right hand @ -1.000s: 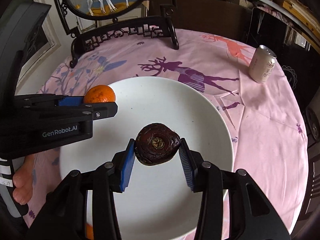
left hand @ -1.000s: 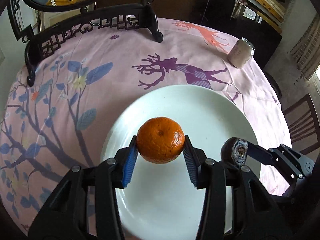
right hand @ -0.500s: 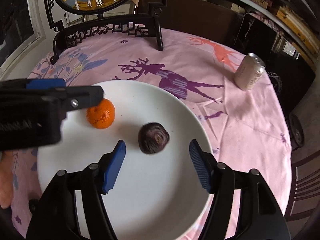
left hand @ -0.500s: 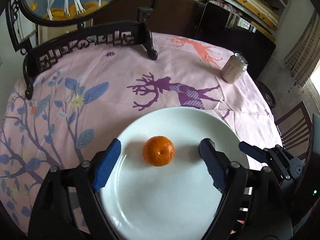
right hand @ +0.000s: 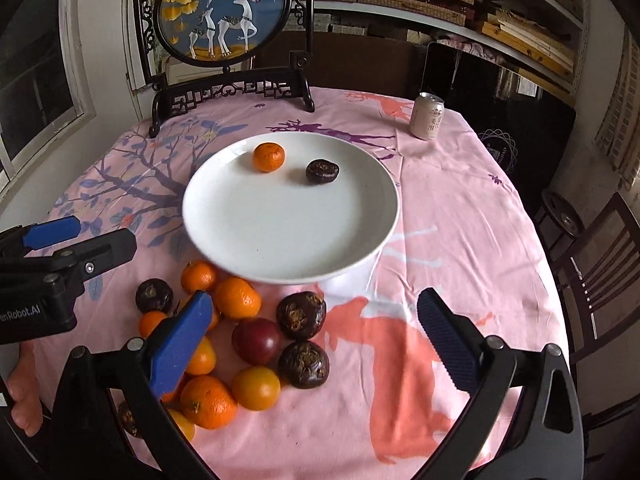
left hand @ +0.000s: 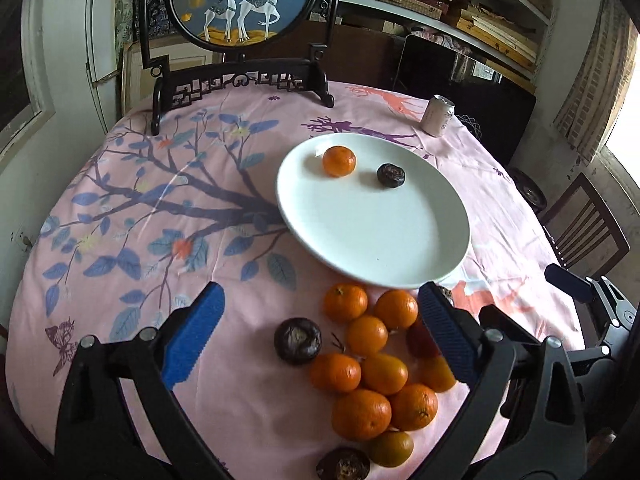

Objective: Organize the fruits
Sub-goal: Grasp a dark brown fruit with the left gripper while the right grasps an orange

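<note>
Now I hold both the left gripper and right gripper wide open and empty above the loose fruit pile beside the plate, where one orange and one dark fruit already sit.

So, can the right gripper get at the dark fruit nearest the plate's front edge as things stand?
Probably yes. The right gripper has its jaws wide open, and the dark fruit lies on the cloth just ahead between them, top exposed. A red-purple fruit and another dark one crowd it closely.
</note>
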Tool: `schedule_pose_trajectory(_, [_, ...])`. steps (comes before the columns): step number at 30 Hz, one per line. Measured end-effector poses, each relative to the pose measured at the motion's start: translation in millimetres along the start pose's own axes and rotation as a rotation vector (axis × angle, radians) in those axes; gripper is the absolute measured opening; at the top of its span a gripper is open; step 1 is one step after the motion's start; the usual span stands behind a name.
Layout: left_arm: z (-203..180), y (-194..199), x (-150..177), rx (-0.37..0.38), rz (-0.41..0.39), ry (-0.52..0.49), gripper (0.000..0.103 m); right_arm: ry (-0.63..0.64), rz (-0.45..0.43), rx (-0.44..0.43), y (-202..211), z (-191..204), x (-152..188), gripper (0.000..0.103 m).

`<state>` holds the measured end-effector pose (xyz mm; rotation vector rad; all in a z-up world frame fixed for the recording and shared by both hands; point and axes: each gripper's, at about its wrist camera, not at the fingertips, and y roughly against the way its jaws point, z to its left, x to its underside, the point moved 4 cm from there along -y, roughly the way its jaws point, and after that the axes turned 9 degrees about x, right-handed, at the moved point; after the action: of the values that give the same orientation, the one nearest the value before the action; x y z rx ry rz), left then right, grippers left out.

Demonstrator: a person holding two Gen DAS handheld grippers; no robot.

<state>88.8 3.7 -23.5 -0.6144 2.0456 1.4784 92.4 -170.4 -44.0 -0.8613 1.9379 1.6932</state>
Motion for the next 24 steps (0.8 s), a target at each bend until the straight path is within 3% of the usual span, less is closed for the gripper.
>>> schedule_pose_trajectory(17, [8.7,26.0,16.5,-0.013,-0.027,0.002,0.099,0.005,0.002,0.037,17.9,0.8,15.8,0.102])
schedule_pose_trajectory(24, [25.2,32.8,59.8,-0.04,0.016,-0.045,0.099,0.013,0.072,-0.055,18.3,-0.3,56.9,0.102])
